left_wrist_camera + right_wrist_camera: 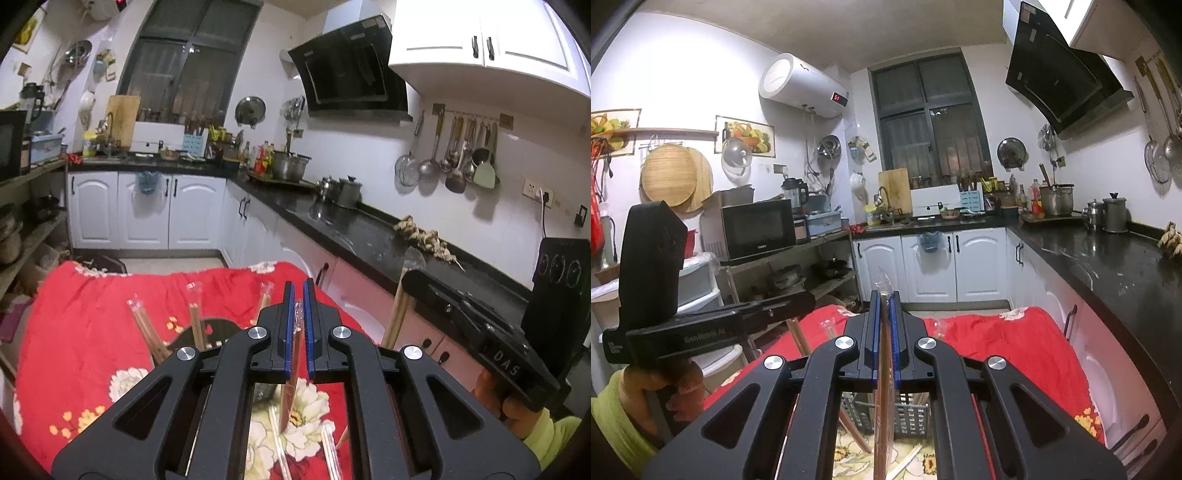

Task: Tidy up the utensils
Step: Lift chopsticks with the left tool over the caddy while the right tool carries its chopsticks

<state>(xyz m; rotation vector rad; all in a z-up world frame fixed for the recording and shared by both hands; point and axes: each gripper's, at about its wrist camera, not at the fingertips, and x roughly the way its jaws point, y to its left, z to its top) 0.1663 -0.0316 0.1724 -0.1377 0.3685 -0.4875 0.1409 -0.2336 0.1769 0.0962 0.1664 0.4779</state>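
A red floral tablecloth (85, 325) covers the table, soft and creased, and on it stands a dark slotted plastic basket (912, 417) holding upright wooden chopsticks in clear sleeves (142, 325). Above the cloth, the left gripper (299, 328) clamps its blue pads on a wrapped chopstick pair (290, 398). The right gripper (885, 339), over the basket, pinches another slim sleeved pair (884, 406).

You are in a home kitchen: a black range hood (351, 66) hangs over a dark counter (354, 229) with white cabinets (147, 214) below, ladles (450, 155) hang on a wall rail, and a microwave (757, 229) and water heater (801, 85) stand nearby.
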